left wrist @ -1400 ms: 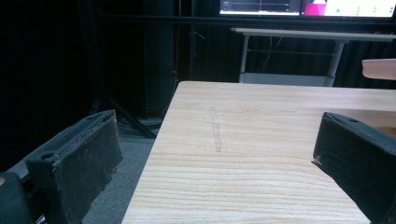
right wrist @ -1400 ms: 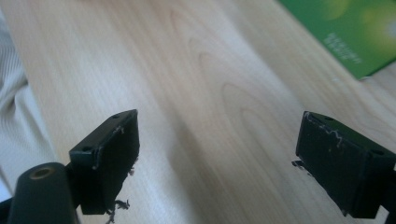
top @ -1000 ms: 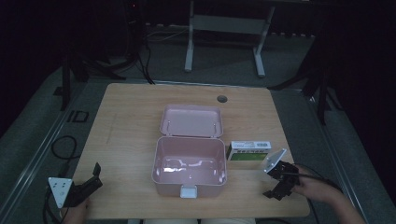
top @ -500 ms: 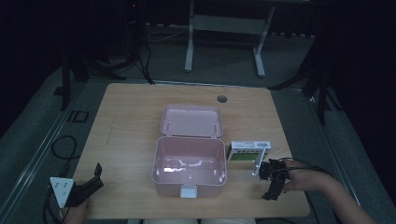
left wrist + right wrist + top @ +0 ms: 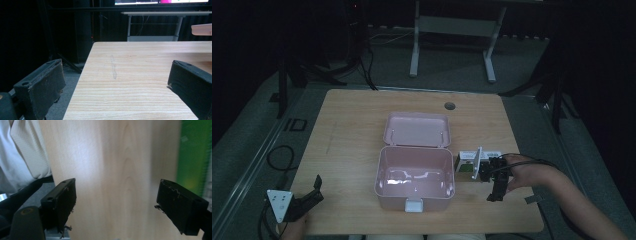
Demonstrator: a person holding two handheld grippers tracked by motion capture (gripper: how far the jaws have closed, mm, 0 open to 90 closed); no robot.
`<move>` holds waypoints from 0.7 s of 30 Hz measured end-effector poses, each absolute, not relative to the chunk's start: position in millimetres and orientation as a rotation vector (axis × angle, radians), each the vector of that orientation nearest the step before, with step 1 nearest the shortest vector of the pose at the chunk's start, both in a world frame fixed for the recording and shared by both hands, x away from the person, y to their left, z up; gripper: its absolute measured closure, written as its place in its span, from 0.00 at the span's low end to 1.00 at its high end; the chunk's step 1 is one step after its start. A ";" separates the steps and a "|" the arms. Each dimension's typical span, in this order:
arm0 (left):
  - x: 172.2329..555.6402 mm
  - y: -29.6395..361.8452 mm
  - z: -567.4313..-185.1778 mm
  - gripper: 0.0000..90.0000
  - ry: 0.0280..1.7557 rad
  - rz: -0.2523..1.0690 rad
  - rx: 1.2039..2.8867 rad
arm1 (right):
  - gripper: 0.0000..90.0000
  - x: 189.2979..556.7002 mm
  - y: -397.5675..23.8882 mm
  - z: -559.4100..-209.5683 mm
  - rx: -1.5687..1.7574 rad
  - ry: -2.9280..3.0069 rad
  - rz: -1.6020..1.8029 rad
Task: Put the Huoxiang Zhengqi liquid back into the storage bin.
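Note:
A pink box stands open in the middle of the table, its lid laid back behind it. Right of it lies a small green-and-white carton. My right gripper hovers beside the carton, jaws pointing at the table's near edge. In the right gripper view the right gripper is open over bare wood, with the green carton at the right edge. Its jaws have just been closing slightly, with nothing between them. My left gripper rests open at the front left corner, the left gripper facing along the table.
A wooden table carries everything; a round cable hole sits near its far edge. A white sleeve shows at the left of the right gripper view. A grey desk frame stands beyond the table.
My right gripper has moved left toward the carton and risen off the table. The left gripper has stayed where it was.

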State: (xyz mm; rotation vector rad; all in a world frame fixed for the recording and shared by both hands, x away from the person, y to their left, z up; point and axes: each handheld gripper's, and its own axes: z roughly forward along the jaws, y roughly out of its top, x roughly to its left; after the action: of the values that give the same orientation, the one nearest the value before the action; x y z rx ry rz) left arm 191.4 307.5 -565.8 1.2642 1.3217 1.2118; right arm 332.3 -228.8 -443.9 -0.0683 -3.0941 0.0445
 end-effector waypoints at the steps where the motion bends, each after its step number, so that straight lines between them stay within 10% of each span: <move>1: 191.4 307.6 -565.8 0.01 1.322 1.211 1.263 | 0.19 334.6 -228.2 -439.9 -0.057 -3.104 0.030; 21: 192.0 308.5 -565.6 0.01 1.322 1.196 1.266 | 0.39 394.6 -222.6 -404.8 -0.040 -3.193 -0.009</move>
State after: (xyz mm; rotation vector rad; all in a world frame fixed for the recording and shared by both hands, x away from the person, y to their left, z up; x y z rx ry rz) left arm 192.0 308.5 -565.6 1.2657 1.3218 1.1963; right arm 394.6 -222.6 -404.8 -0.0400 -3.1927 -0.0089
